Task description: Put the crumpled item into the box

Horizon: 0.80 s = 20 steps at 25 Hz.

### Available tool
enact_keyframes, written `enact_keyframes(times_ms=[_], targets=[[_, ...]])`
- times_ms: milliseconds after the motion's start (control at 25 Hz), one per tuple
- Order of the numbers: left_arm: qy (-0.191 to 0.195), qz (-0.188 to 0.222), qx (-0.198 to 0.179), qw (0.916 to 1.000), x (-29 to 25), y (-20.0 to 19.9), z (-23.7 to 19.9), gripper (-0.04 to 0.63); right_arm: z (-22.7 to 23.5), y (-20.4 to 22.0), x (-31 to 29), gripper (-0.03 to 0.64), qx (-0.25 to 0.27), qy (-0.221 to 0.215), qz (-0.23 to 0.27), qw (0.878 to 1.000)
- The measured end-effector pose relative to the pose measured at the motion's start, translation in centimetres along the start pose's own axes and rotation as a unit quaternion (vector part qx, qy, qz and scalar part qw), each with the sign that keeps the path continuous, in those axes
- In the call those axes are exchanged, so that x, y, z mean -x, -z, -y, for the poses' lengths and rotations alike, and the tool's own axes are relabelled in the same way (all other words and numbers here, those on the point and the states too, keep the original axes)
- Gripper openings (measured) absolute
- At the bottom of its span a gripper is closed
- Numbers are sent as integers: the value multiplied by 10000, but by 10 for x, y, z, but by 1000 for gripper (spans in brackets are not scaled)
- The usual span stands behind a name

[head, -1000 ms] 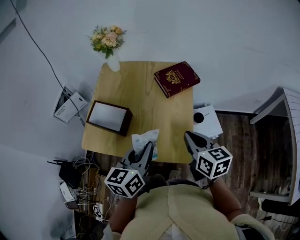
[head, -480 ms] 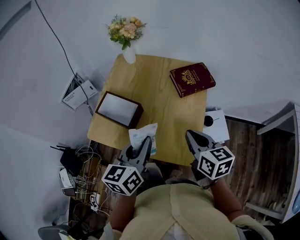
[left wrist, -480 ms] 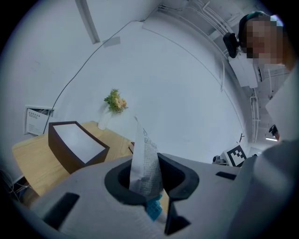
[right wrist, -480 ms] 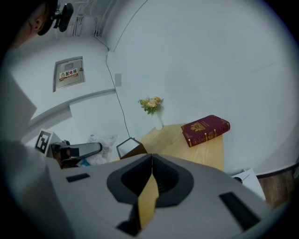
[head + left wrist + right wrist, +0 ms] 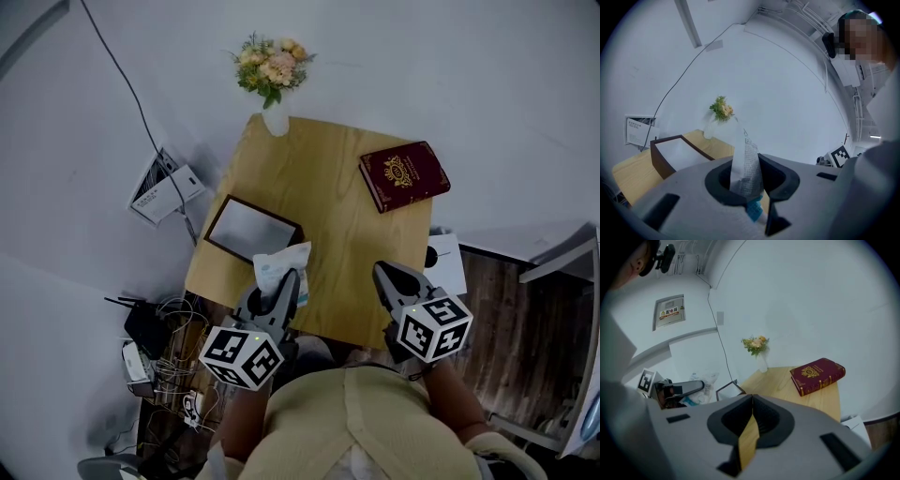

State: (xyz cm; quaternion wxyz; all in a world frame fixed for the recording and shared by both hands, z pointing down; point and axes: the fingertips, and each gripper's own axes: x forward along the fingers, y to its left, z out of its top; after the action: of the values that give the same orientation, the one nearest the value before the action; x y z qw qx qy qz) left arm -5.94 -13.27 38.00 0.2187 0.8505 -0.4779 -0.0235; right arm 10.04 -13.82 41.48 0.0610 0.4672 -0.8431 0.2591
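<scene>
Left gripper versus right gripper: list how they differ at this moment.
The left gripper is closed on the crumpled packet; the right gripper is closed on nothing. The left gripper sits by the box; the right gripper hangs at the table edge, apart from the box. Both point forward over the table.

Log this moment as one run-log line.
left gripper: shut on crumpled item | right gripper: shut, empty | crumpled item: not yet in box | box: open on table

The table (image 5: 319, 187) is pale matt wood, the box (image 5: 246, 228) dark wood with a white inside. The book (image 5: 405, 175) has a maroon, gilt-stamped cover; the crumpled item (image 5: 279, 267) looks like thin crinkled film.
</scene>
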Motion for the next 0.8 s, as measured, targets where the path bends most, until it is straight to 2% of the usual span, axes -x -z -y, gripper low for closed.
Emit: enact_keyframes(times_ms=[800], targets=[[-241,-51,64,9997,-17,-32,-85,80,-33,-20,-86,29,194,-269,-200,9992]])
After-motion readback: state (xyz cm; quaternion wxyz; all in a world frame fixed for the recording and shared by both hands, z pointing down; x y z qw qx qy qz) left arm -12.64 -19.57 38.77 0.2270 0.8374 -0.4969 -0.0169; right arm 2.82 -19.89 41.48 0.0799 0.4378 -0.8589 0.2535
